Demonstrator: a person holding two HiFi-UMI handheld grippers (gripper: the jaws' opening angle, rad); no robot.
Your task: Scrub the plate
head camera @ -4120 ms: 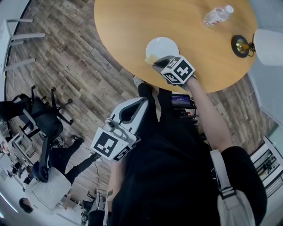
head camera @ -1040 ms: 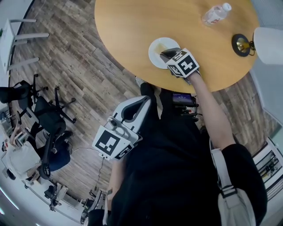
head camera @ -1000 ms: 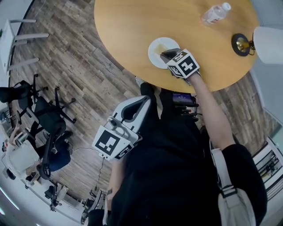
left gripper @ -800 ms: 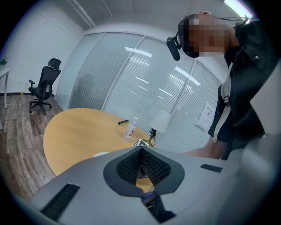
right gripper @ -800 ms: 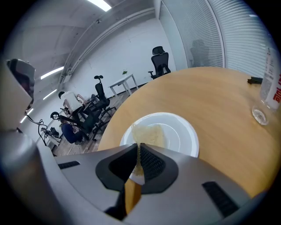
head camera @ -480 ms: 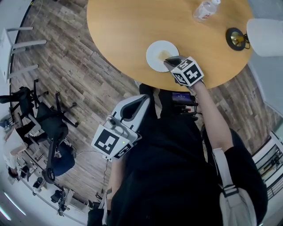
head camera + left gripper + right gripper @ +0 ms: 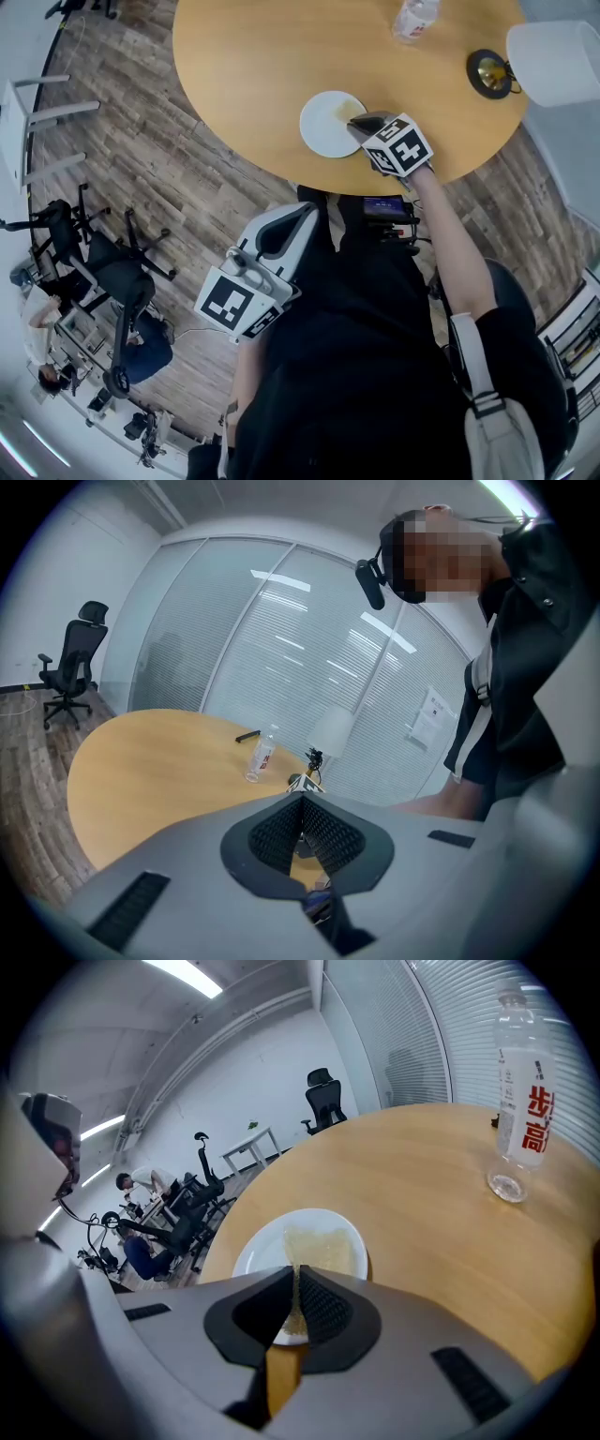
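Since four seconds ago, the right gripper (image 7: 361,122) is working from the plate's right rim instead of its near edge, while the left gripper (image 7: 302,214) is hanging unchanged beside the person's black top.

Brown wood-plank floor (image 7: 141,141) is spreading around the round tan wooden table (image 7: 262,56), and black office chairs (image 7: 103,272) are standing at the near left. The left gripper view alone is showing the glass wall with blinds (image 7: 281,649) beyond the table, and there its jaws are pressing together on nothing.

A white lamp shade (image 7: 553,61) is standing at the far right, with a clear plastic water bottle (image 7: 412,17) to its left. The round white plate (image 7: 319,131) is lying close to the table's near edge. Only the right gripper view is showing its jaws clenching the near end of the thin pale-yellow scrubbing pad (image 7: 319,1246), which is lying flat on the plate.
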